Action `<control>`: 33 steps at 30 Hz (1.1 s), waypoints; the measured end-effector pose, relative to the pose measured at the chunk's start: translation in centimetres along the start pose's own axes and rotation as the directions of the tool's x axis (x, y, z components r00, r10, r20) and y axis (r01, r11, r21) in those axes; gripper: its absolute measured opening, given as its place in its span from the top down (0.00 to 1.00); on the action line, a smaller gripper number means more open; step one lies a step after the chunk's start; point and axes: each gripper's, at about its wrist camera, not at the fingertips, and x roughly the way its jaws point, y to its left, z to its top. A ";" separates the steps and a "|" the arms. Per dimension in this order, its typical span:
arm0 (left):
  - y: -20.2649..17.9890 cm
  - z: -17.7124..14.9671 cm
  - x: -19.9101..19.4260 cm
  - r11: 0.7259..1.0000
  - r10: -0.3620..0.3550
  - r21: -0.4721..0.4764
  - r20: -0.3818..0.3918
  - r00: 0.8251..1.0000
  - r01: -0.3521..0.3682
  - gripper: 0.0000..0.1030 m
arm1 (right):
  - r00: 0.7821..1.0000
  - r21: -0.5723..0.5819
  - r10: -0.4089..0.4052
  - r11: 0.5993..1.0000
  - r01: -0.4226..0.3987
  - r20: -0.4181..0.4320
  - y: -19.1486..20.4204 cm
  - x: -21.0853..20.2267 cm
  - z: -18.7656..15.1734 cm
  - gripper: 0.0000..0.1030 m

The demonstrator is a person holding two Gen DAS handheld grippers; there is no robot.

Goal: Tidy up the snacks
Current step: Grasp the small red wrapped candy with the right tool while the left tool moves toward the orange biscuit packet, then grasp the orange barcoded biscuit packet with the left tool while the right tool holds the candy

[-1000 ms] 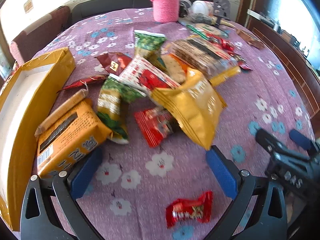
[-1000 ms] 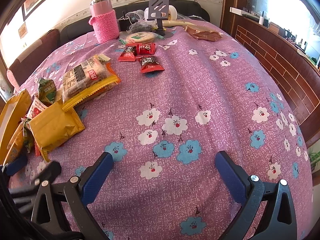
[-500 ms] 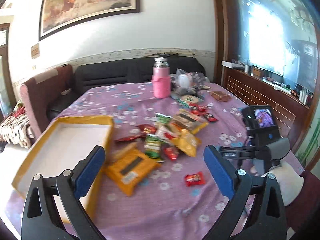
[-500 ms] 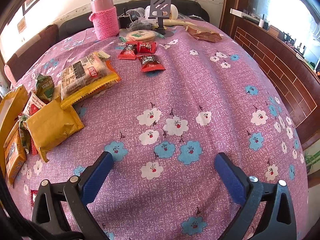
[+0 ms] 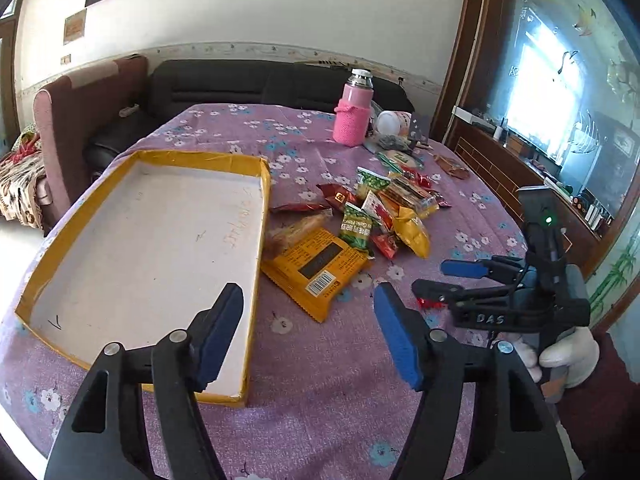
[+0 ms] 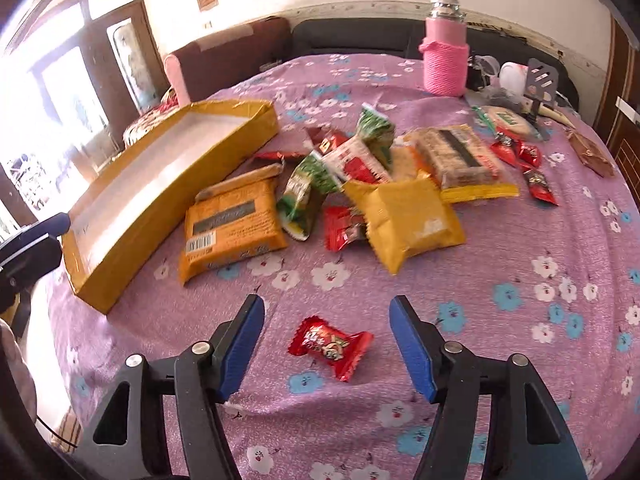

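A pile of snack packets [image 5: 360,220] lies mid-table on the purple flowered cloth, also in the right wrist view [image 6: 360,184]. An empty yellow-rimmed white tray [image 5: 152,240] lies left of it, also in the right wrist view [image 6: 160,184]. My left gripper [image 5: 308,320] is open and empty, above the tray's near right corner. My right gripper [image 6: 326,328] is open, low over the cloth, with a small red candy packet [image 6: 330,346] lying between its fingers. An orange packet [image 6: 232,228] lies beside the tray. The right gripper [image 5: 460,280] shows in the left wrist view.
A pink-sleeved flask [image 5: 354,114] stands at the table's far side, with a cup, a phone stand [image 6: 542,84] and small items beside it. Small red candies [image 6: 520,156] lie at the right. A dark sofa and an armchair stand behind the table.
The left gripper has swung left and down toward the tray's near corner. The right gripper has turned left toward the pile and now straddles the red candy packet.
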 end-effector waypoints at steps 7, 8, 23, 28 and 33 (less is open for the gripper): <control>-2.2 1.2 3.4 0.992 -0.026 0.122 -0.096 0.995 0.038 0.34 | 1.000 0.028 0.007 1.000 -0.006 -0.007 -0.2 1.2 -1.4 0.79; -2.6 1.5 4.3 0.989 -0.023 0.143 -0.115 0.993 0.039 0.34 | 1.000 0.048 0.016 0.999 -0.016 0.001 -0.6 1.2 -1.2 0.79; -3.0 4.0 14.1 0.970 -0.004 0.228 -0.341 0.940 0.087 0.27 | 0.993 0.226 0.094 0.968 -0.107 0.065 -5.0 1.3 -1.1 0.79; -4.3 3.4 13.3 0.953 -0.050 0.256 -0.398 0.916 0.163 0.27 | 0.990 0.252 0.123 0.958 -0.136 0.065 -5.6 1.4 -1.1 0.79; -3.4 4.3 12.4 0.965 -0.070 0.209 -0.383 0.921 0.160 0.27 | 0.990 0.256 0.126 0.957 -0.138 0.065 -5.6 1.4 -1.0 0.79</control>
